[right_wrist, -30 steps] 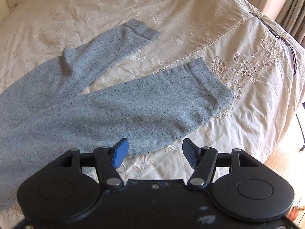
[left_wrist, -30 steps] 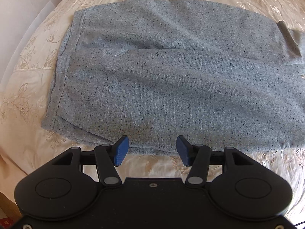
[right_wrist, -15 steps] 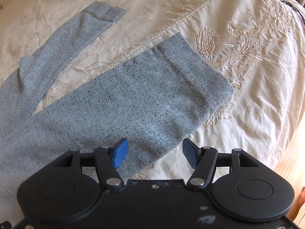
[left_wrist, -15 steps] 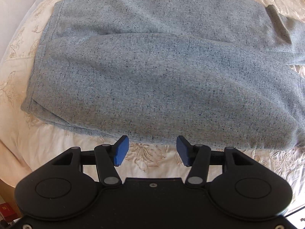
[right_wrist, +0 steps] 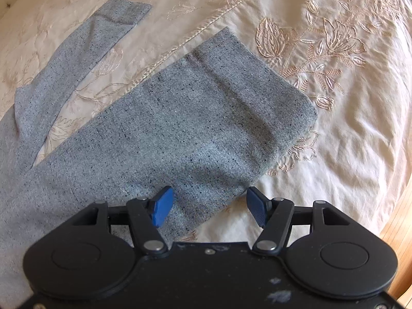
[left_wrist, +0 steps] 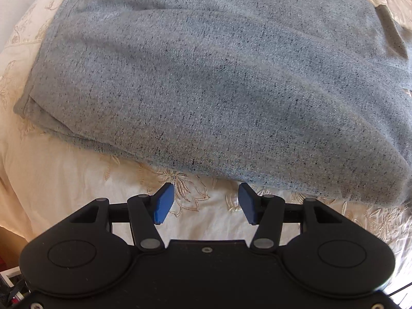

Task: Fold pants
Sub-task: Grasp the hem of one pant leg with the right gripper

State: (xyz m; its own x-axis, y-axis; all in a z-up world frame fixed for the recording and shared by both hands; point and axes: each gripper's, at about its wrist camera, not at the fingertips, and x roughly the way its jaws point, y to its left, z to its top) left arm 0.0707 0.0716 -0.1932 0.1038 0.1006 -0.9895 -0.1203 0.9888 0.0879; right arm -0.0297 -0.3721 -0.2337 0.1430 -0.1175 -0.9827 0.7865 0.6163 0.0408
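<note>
Left wrist view shows both grippers' fingers apart — pre-grasp step — pants [left_wrist: 219, 82] hem at 12 o'clock needs pinching next.

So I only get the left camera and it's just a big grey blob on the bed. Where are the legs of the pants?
Observer: The right camera shows them. The near leg lies flat on the cream bedspread, its hem towards the far right.
Operator: And the other leg?
Observer: The far leg is spread apart from it, with bedspread showing between them.
Operator: Are the right tongs holding anything?
Observer: No. The right tongs are open, over the near leg's front edge.
</note>
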